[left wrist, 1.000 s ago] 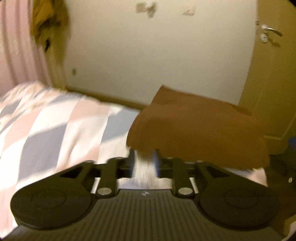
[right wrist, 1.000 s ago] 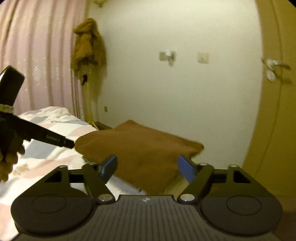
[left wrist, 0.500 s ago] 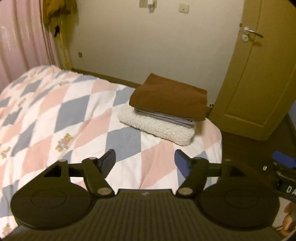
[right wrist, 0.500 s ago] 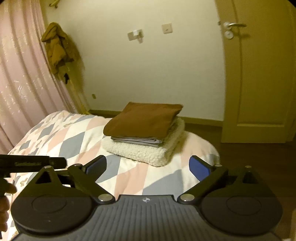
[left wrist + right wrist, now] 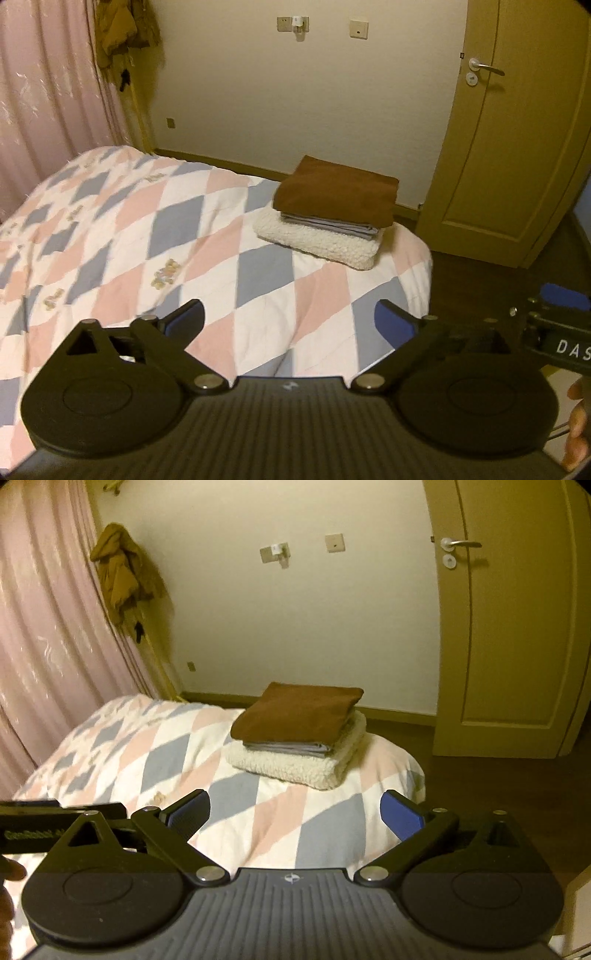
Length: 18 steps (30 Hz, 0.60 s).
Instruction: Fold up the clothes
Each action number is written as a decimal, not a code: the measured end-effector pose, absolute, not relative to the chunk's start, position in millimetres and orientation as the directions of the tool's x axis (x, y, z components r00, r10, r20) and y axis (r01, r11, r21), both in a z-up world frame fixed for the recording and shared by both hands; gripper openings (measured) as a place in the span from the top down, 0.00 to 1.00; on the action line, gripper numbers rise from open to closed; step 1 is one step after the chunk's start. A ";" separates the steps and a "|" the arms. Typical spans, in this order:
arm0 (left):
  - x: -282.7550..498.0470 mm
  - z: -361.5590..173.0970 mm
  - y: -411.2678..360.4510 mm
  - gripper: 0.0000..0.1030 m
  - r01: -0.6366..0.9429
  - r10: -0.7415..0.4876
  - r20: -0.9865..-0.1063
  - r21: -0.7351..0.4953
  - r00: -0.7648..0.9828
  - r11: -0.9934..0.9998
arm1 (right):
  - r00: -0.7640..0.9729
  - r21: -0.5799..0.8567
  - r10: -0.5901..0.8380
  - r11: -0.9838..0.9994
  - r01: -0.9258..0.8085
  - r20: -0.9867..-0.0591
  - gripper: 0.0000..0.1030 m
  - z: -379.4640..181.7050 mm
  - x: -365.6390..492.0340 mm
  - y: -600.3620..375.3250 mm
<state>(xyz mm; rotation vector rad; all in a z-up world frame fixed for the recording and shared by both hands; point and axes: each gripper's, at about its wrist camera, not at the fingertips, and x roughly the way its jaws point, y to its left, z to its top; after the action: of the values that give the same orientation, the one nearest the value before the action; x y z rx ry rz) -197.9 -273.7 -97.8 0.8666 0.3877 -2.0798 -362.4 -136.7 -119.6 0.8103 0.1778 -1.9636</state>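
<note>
A folded brown garment (image 5: 334,192) (image 5: 299,712) tops a neat stack at the far right corner of the bed, over a folded grey garment (image 5: 332,226) (image 5: 286,747) and a cream fleece (image 5: 317,243) (image 5: 291,766). My left gripper (image 5: 290,320) hangs open and empty over the bed's near part, well back from the stack. Held beside it, my right gripper (image 5: 295,810) is open too, with nothing between its blue pads. Its body (image 5: 557,334) shows at the right edge of the left wrist view.
The bed (image 5: 129,236) (image 5: 155,753) has a pink, grey and white diamond quilt. A closed door (image 5: 517,147) (image 5: 517,627) stands at the right, a pink curtain (image 5: 44,646) at the left, a brown coat (image 5: 122,572) hangs in the corner. Dark floor (image 5: 480,775) lies right of the bed.
Both grippers have drawn back and up from the stack. The left one, shut at the pile's edge a second ago, has opened wide. The brown garment stays on the pile.
</note>
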 end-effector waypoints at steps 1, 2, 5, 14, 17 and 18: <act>-196.5 -95.9 -270.1 0.03 0.794 -0.589 -0.696 0.046 -0.410 -0.606 | -0.314 0.193 -0.723 -0.524 0.829 -0.615 0.02 -118.8 -360.4 -135.4; -195.2 -94.2 -267.0 0.02 0.795 -0.598 -0.692 0.056 -0.404 -0.604 | -0.320 0.181 -0.714 -0.529 0.829 -0.623 0.01 -118.2 -358.7 -134.5; -191.4 -88.9 -257.9 0.01 0.799 -0.622 -0.680 0.087 -0.388 -0.595 | -0.347 0.144 -0.701 -0.539 0.830 -0.623 0.00 -114.9 -353.4 -129.8; -193.3 -72.3 -236.3 0.01 0.811 -0.707 -0.615 0.181 -0.349 -0.557 | -0.389 0.168 -0.736 -0.556 0.814 -0.554 0.00 -102.7 -351.8 -111.9; -195.1 -67.7 -234.6 0.01 0.816 -0.707 -0.619 0.176 -0.343 -0.551 | -0.370 0.219 -0.757 -0.550 0.806 -0.538 0.00 -98.7 -357.2 -105.5; -194.8 -66.9 -235.6 0.01 0.819 -0.702 -0.623 0.167 -0.344 -0.549 | -0.358 0.235 -0.756 -0.550 0.802 -0.548 0.00 -98.6 -360.1 -106.0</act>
<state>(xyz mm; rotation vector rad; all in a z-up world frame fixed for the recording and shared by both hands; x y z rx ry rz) -194.8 -235.6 -66.9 0.8151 0.2156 -2.0000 -360.1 -106.0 -98.6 0.7635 0.0900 -2.0143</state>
